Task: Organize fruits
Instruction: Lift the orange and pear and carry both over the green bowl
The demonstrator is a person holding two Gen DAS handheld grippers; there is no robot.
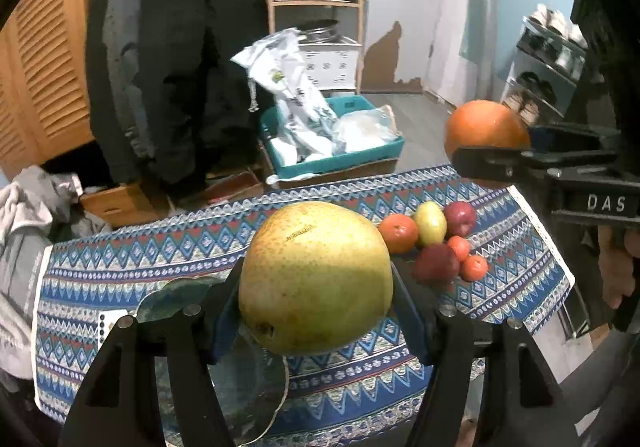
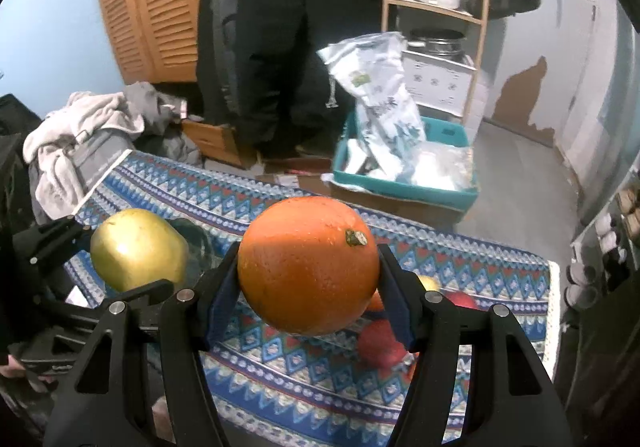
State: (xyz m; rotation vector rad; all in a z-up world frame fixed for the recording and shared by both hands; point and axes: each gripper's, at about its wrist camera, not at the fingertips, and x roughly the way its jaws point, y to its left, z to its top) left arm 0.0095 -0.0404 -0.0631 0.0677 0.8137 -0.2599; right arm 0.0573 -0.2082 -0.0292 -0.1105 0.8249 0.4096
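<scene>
My left gripper point(image 1: 316, 283) is shut on a large yellow-green pear point(image 1: 316, 275), held above the patterned tablecloth point(image 1: 160, 259). My right gripper point(image 2: 310, 279) is shut on a big orange point(image 2: 308, 267), also lifted off the table. In the left wrist view the orange point(image 1: 486, 127) hangs at the right in the other gripper. In the right wrist view the pear point(image 2: 138, 255) shows at the left. A cluster of small fruits point(image 1: 436, 239) lies on the cloth: red apples, small oranges and a yellow-green fruit. A glass plate point(image 1: 248, 379) lies under the left gripper.
A teal bin point(image 1: 332, 151) with plastic bags sits on cardboard boxes beyond the table. Dark coats point(image 1: 172, 47) hang by a louvred wooden door. A wooden shelf point(image 1: 316, 3) holds pots. A pile of clothes point(image 2: 84, 135) lies at the table's left end.
</scene>
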